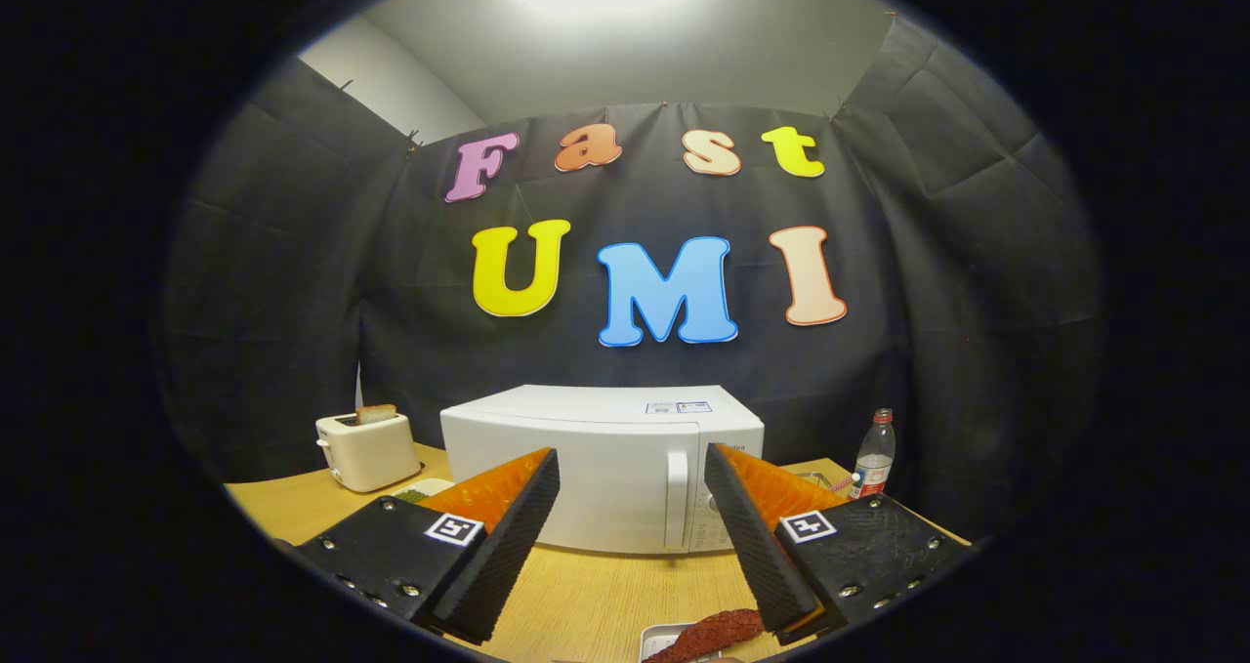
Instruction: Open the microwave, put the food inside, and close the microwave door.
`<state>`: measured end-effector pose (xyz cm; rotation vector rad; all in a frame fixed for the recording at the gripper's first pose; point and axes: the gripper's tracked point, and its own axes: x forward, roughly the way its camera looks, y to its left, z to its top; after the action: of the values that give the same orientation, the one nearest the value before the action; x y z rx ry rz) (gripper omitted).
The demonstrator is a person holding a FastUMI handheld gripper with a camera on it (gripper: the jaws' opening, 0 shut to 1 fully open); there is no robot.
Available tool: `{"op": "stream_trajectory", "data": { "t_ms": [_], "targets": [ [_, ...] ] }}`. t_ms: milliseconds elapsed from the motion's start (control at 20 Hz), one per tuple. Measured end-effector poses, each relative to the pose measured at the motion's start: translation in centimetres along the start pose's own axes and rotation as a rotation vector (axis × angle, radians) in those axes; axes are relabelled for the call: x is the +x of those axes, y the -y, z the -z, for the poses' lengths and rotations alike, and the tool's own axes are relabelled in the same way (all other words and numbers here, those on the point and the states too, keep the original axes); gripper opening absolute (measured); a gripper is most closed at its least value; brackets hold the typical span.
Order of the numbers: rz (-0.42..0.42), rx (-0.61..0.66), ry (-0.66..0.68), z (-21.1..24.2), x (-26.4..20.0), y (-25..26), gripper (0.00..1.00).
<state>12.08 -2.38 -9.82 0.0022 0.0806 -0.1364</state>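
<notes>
Task unstarted: white box-shaped microwave [601, 468] at 12 o'clock on pale wooden worktop [586, 600], door shut. Hand-held gripper [630, 536] released, empty, fingers spread. Dark red food strip [708, 634] on small tray (6 o'clock), awaiting transfer; door-closing outstanding.

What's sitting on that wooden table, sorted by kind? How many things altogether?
Appliances: 2, the closed white box microwave and cream toaster.
Bottles: 1, clear plastic bottle.
Food: 2, toast slice, dark red piece below the open gripper.
Total: 5.
</notes>
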Motion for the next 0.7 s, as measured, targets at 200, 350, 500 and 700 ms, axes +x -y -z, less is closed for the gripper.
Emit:
{"op": "stream_trajectory", "data": {
  "t_ms": [200, 350, 500, 700],
  "targets": [
    [-0.006, 0.022, -0.045, 2.4, 2.8, -0.2, 0.95],
    [0.012, 0.02, -0.063, 3.6, 4.9, 0.2, 0.94],
    [0.049, 0.028, -0.092, 5.4, 7.6, 1.0, 0.94],
    [0.093, 0.003, -0.133, 8.1, 10.2, 2.4, 0.94]
  ]
}}
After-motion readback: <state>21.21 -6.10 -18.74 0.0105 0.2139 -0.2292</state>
